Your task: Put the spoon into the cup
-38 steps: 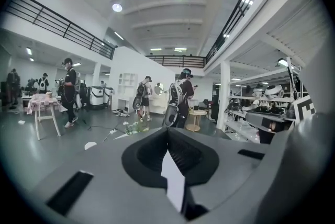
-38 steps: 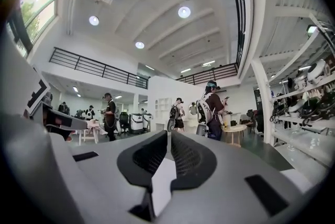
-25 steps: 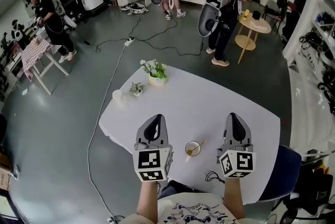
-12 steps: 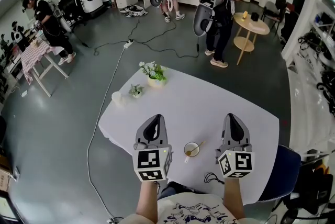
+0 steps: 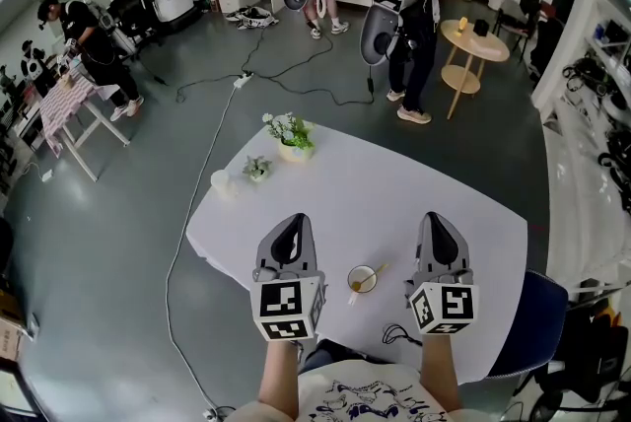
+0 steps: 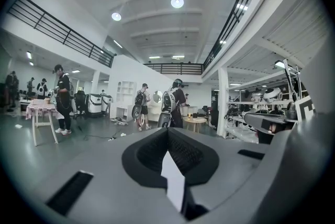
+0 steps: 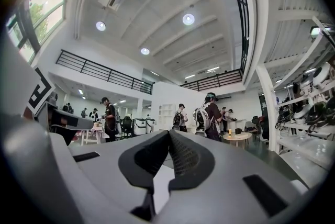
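A small white cup (image 5: 362,279) stands on the white table (image 5: 394,193) near its front edge, and a golden spoon (image 5: 371,280) rests in it with the handle leaning out to the right. My left gripper (image 5: 289,229) hovers left of the cup, jaws shut and empty. My right gripper (image 5: 440,227) hovers right of the cup, also shut with nothing held. In both gripper views the jaws meet at their tips (image 6: 168,129) (image 7: 169,132) and point level across the room; the cup is not visible there.
A flower pot (image 5: 293,139), a small plant (image 5: 258,169) and a white cup-like object (image 5: 222,181) stand at the table's far left. A black cable (image 5: 399,334) lies at the front edge. People stand beyond the table; a round side table (image 5: 473,50) is far right.
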The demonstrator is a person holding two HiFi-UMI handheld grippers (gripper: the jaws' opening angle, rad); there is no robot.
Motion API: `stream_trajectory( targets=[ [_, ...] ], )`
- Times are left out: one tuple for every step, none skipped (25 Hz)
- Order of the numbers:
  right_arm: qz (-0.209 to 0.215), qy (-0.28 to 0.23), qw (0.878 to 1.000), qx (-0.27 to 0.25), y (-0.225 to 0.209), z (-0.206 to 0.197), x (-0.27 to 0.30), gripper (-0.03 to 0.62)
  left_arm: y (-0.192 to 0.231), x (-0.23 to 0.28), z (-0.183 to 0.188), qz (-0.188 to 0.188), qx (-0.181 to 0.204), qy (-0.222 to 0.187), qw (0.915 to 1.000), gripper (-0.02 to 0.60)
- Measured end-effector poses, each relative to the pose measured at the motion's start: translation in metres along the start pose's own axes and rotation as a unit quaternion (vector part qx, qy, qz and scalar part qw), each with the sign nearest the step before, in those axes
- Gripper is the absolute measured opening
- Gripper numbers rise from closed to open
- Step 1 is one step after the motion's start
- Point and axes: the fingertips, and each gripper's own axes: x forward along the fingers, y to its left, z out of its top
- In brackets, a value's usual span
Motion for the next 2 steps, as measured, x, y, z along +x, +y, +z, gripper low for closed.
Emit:
stream_trajectory(
  targets=[
    [0.001, 0.001, 1.000, -0.002, 0.0002, -0.0007, 0.0011, 0.015, -0.0001, 0.0013, -0.0002, 0.000, 0.000, 0.000, 1.0000, 0.014],
    [0.002, 0.001, 1.000, -0.003, 0.0003, -0.0014, 0.0022, 0.014, -0.0003, 0.0025, -0.0004, -0.001, 0.000, 0.000, 1.0000, 0.014]
  ],
)
